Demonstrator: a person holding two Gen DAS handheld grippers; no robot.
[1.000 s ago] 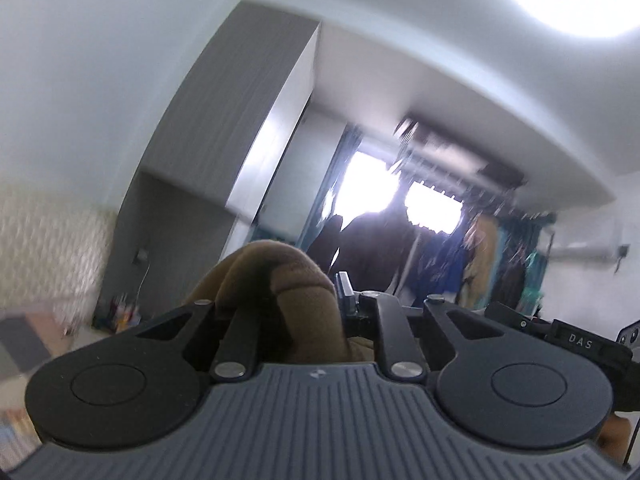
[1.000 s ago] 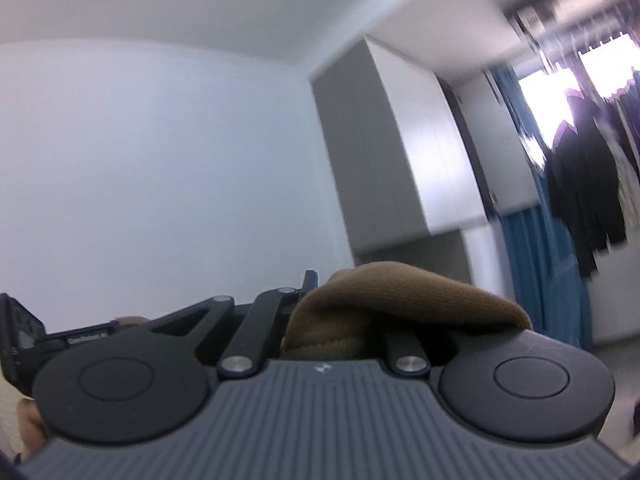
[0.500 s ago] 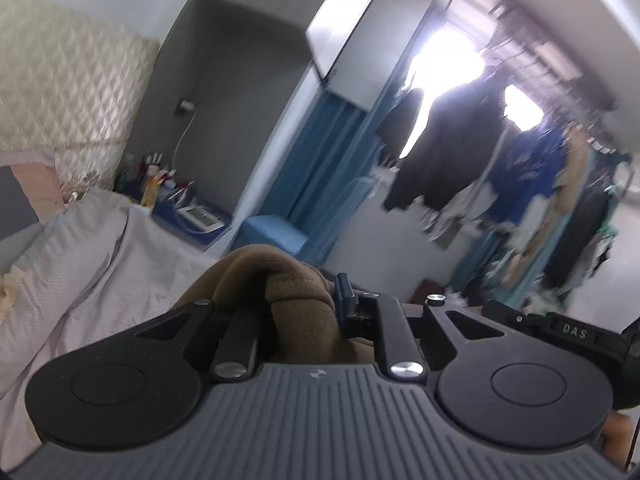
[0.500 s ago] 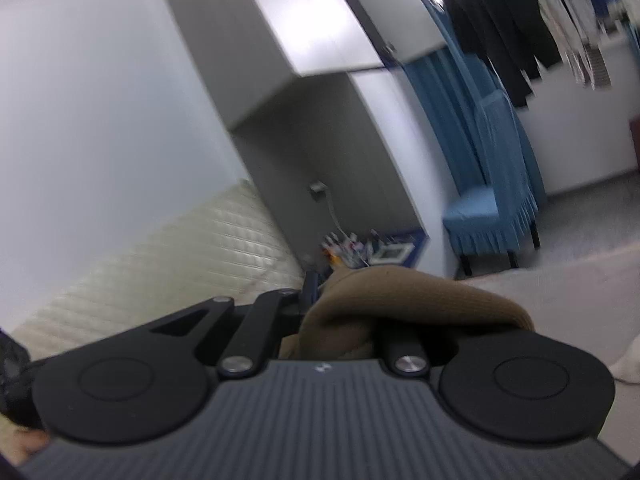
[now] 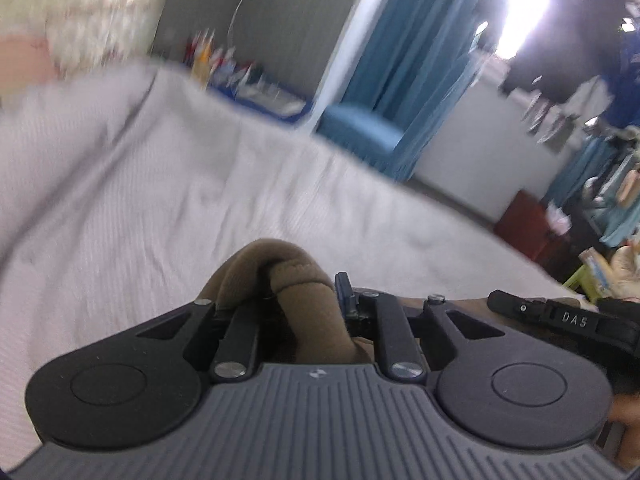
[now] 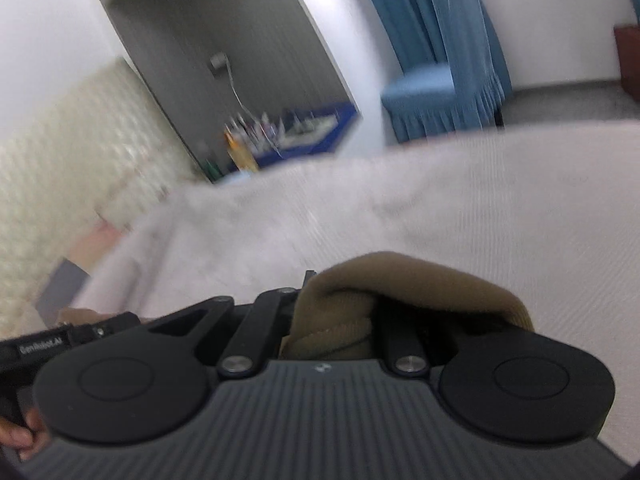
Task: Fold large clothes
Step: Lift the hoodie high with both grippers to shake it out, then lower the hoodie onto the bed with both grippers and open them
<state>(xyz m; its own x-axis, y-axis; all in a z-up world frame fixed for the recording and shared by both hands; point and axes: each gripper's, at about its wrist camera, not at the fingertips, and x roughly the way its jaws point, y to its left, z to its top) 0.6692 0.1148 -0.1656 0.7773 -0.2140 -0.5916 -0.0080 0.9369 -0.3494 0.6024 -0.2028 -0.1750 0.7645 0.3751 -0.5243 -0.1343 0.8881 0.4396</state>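
A brown knitted garment [image 5: 296, 280] bulges up between the fingers of my left gripper [image 5: 304, 300], which is shut on a thick fold of it. Another bunched fold of the same brown garment [image 6: 400, 292] fills my right gripper [image 6: 344, 304], also shut on it. Both grippers point down over the grey bedspread [image 5: 160, 200] [image 6: 480, 208]. The fingertips are buried in the cloth, and the rest of the garment hangs out of sight below the cameras. The other gripper's black body [image 5: 560, 320] shows at the right edge of the left wrist view.
A quilted cream headboard [image 6: 60, 152] and pillows [image 5: 24, 64] lie at the bed's head. A blue bedside shelf with bottles [image 5: 248, 76] and a blue covered chair [image 5: 360, 132] stand beyond the bed. Clothes hang at the bright window [image 5: 560, 40], with a red box [image 5: 528, 220] on the floor.
Both views swung down from ceiling and wardrobe to the bed, which now fills the lower frame. Both grippers dropped towards it and kept their hold on the brown garment.
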